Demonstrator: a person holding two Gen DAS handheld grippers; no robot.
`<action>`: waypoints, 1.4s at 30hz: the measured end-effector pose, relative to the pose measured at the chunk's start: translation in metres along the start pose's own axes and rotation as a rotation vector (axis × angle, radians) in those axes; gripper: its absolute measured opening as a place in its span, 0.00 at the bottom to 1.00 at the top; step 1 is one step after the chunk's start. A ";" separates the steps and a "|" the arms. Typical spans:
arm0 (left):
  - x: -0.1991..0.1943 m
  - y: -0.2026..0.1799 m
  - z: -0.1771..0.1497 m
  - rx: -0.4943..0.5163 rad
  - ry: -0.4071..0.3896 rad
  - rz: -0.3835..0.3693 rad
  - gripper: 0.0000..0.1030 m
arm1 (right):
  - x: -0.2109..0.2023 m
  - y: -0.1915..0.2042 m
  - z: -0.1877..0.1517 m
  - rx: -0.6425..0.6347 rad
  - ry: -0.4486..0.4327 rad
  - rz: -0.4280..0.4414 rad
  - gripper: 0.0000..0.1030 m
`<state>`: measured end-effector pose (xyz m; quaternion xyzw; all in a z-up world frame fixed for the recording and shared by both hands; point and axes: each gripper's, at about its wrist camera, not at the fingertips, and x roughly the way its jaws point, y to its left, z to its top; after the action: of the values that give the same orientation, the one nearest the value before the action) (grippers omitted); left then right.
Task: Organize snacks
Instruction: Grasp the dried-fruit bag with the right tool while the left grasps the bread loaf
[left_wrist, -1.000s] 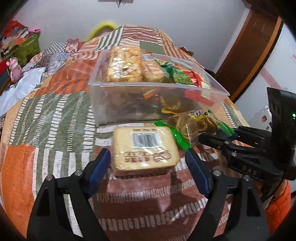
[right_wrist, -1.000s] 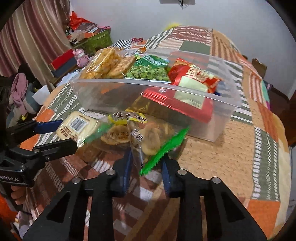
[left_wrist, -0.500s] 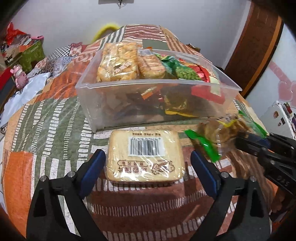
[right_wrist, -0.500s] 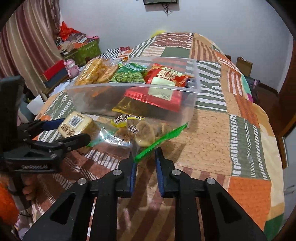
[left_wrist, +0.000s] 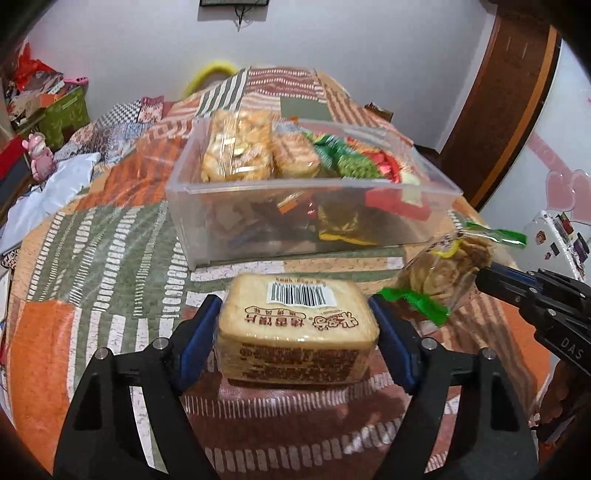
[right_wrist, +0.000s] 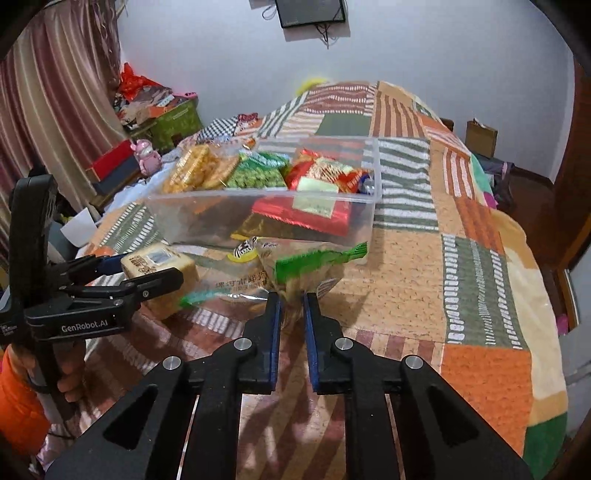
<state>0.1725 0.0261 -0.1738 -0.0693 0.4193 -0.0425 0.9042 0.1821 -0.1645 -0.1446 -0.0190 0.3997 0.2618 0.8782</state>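
Bread pack (left_wrist: 297, 328): on the quilt (left_wrist: 110, 240) before the clear bin (left_wrist: 310, 218), between the left gripper (left_wrist: 295, 332) pads; jaws just closing, contact seemingly made.
Green-edged bag (right_wrist: 295, 271): pinched in the right gripper (right_wrist: 291, 314), clamped tight.

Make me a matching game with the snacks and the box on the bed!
Things:
1. bread pack
2. green-edged chip bag
3. green pea packet
4. clear plastic box

Places:
A. inside the box
B. between the left gripper's fingers
C. standing on the patchwork blanket
D. pinched by the right gripper

Pairs: 1-B, 2-D, 3-A, 4-C
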 end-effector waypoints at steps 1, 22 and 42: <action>-0.004 -0.002 0.001 0.002 -0.008 -0.004 0.77 | -0.003 0.002 0.001 -0.002 -0.008 0.001 0.10; -0.041 -0.007 -0.002 -0.011 -0.064 -0.025 0.77 | -0.002 -0.009 0.005 0.025 0.023 -0.014 0.63; -0.017 0.005 -0.004 -0.041 -0.025 -0.020 0.77 | 0.053 0.003 0.002 -0.035 0.143 0.075 0.47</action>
<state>0.1587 0.0333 -0.1648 -0.0923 0.4082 -0.0420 0.9072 0.2108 -0.1376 -0.1798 -0.0378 0.4572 0.2993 0.8366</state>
